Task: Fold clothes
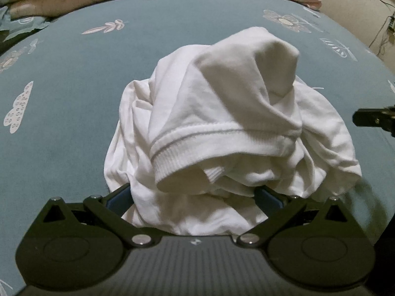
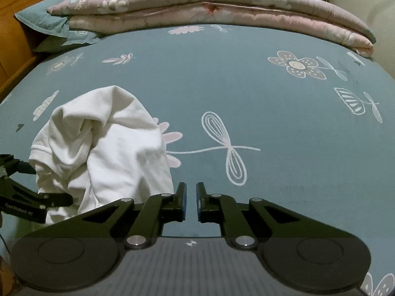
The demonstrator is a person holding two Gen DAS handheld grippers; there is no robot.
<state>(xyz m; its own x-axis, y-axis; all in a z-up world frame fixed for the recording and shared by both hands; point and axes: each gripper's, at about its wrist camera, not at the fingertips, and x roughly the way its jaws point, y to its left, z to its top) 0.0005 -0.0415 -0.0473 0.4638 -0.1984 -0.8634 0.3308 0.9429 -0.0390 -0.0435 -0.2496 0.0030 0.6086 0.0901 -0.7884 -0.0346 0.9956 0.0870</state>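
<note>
A crumpled white garment with a ribbed hem lies heaped on the blue-green flowered bedsheet. My left gripper is open wide, and the near part of the garment is bunched between its two fingers. The garment covers the tips of those fingers. In the right wrist view the same garment sits at the left, with the left gripper against its near-left side. My right gripper is just right of the garment, over bare sheet. Its fingers are almost together with nothing between them.
A folded pink quilt lies across the far end of the bed, with a blue-green pillow at the far left by a wooden headboard. The right gripper's finger shows at the right edge of the left wrist view.
</note>
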